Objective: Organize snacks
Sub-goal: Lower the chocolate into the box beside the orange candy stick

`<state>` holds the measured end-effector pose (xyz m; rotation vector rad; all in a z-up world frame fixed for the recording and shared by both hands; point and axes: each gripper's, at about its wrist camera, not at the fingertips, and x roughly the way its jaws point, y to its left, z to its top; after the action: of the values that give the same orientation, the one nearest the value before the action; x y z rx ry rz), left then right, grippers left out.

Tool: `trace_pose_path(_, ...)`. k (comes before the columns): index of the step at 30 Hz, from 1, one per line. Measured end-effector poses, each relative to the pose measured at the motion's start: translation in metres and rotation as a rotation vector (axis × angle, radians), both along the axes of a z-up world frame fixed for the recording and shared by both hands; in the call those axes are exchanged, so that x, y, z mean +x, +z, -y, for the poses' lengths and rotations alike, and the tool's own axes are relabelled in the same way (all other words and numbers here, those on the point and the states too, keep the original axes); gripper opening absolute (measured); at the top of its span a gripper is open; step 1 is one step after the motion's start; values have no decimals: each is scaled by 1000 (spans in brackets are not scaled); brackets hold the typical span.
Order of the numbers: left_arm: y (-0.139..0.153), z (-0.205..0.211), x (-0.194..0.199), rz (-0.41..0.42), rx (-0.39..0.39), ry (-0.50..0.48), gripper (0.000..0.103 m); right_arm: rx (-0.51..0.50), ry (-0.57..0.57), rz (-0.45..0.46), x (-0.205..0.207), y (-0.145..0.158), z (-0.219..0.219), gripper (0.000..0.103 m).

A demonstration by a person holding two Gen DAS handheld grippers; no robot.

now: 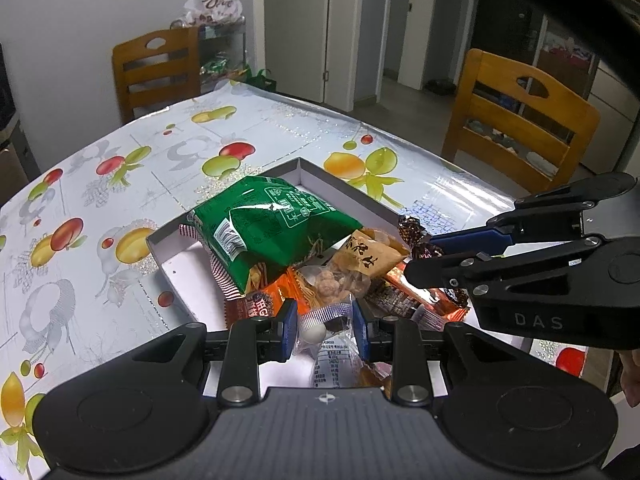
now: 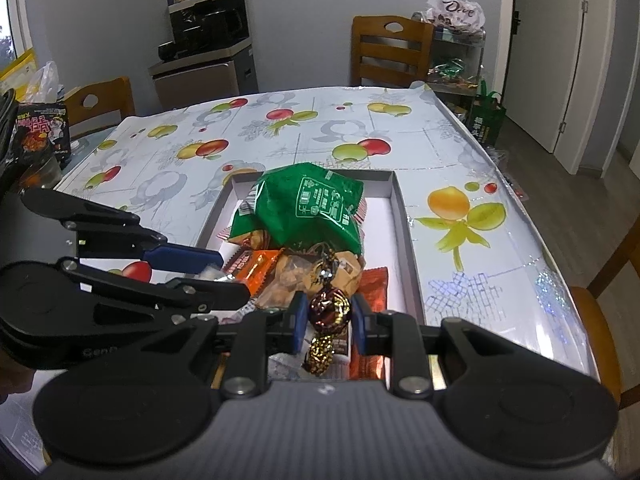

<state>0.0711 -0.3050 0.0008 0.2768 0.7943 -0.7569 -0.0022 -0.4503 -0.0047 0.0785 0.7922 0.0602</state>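
Observation:
A shallow white box (image 1: 340,184) (image 2: 404,216) on the fruit-print tablecloth holds a pile of snacks, topped by a big green bag (image 1: 272,224) (image 2: 316,208) with orange and tan packets under it. My left gripper (image 1: 325,330) is shut on a clear packet with a white ball in it (image 1: 320,330), over the box's near end. My right gripper (image 2: 327,318) is shut on a brown-and-gold foil candy (image 2: 329,310) just above the pile; the candy also shows in the left wrist view (image 1: 414,236), held by the right gripper (image 1: 430,254).
Wooden chairs (image 1: 156,68) (image 1: 520,120) stand around the table. A rack with a Dove bag (image 2: 456,12) is by the far corner. A black noodle packet (image 2: 42,130) lies off the table's left end. The left gripper (image 2: 224,276) crosses the right wrist view.

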Motion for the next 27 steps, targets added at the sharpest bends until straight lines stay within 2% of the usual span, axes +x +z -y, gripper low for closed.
trace_pose_path(17, -8, 7, -2, -34, 44, 84, 31, 45, 95, -44, 13, -26, 12, 22)
trace_pose_path(27, -17, 9, 1, -54, 54, 30, 32, 15, 82, -92, 16, -34, 9, 22)
